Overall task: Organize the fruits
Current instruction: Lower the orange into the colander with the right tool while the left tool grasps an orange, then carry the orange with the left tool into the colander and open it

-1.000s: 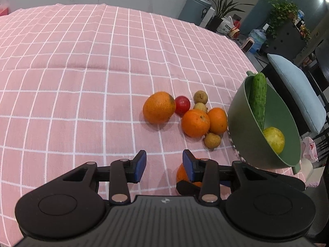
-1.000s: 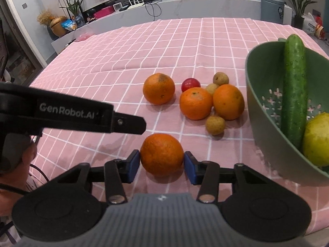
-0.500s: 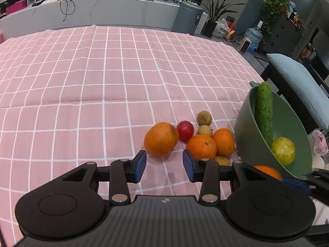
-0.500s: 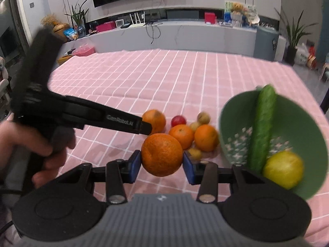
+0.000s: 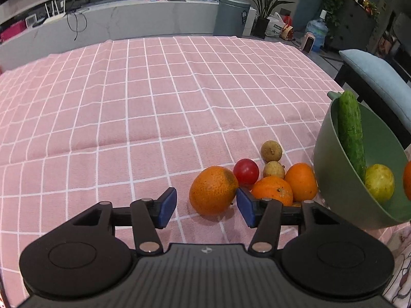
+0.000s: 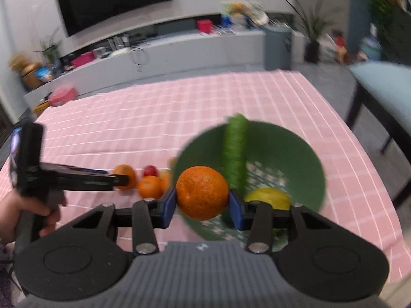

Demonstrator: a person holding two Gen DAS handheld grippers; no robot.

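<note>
Blue-padded fingers (image 6: 169, 206) of the right gripper (image 6: 202, 207) pinch an orange (image 6: 202, 192) from both sides, holding it above the near rim of the green colander bowl (image 6: 303, 154); a cucumber (image 6: 235, 151) leans against the bowl's far wall beside a yellow-green fruit (image 6: 268, 198). Left gripper (image 5: 206, 206) hangs low over the pink checked tablecloth (image 5: 128, 118) with fingers spread; a speckled orange (image 5: 213, 193) sits just ahead of the gap, near a red tomato (image 5: 246, 172), two more oranges and small brown fruits
</note>
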